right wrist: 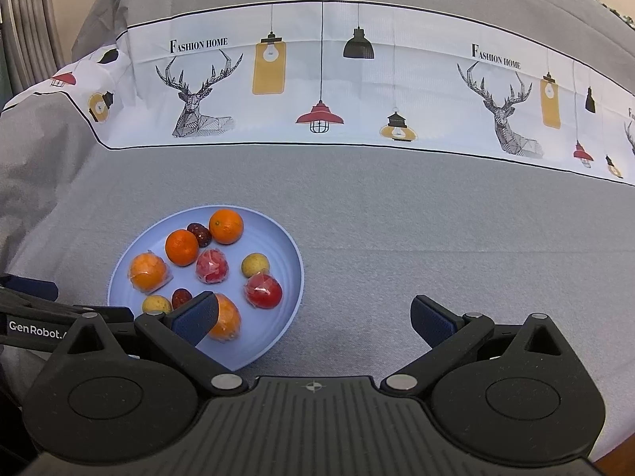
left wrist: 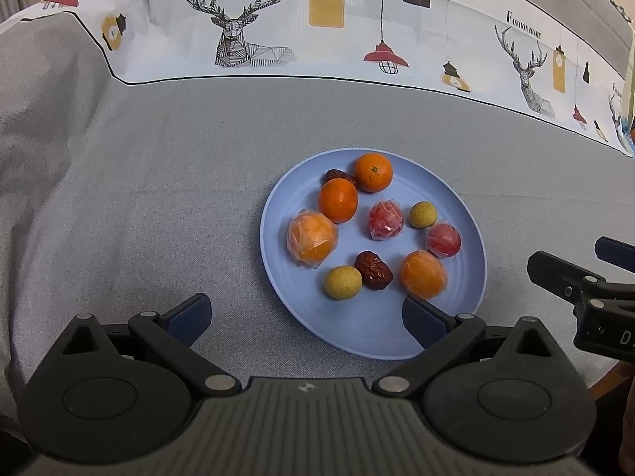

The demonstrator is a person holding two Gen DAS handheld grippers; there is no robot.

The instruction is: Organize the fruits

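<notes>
A light blue plate (left wrist: 468,238) (right wrist: 285,250) lies on the grey cloth and holds several fruits: bare oranges (left wrist: 373,171) (right wrist: 226,225), plastic-wrapped oranges (left wrist: 312,238) (right wrist: 147,271), wrapped red fruits (left wrist: 385,221) (right wrist: 263,290), small yellow fruits (left wrist: 343,282) (right wrist: 255,264) and dark red dates (left wrist: 373,270) (right wrist: 199,233). My left gripper (left wrist: 305,319) is open at the plate's near-left edge, its right finger over the rim. My right gripper (right wrist: 313,323) is open at the plate's near-right edge, with nothing between its fingers; its left finger overlaps a wrapped orange (right wrist: 226,322).
The grey tablecloth (right wrist: 436,238) carries a white printed band with deer and lamps (right wrist: 317,79) along the far side. The other gripper shows at the right edge of the left wrist view (left wrist: 587,289) and the left edge of the right wrist view (right wrist: 35,317).
</notes>
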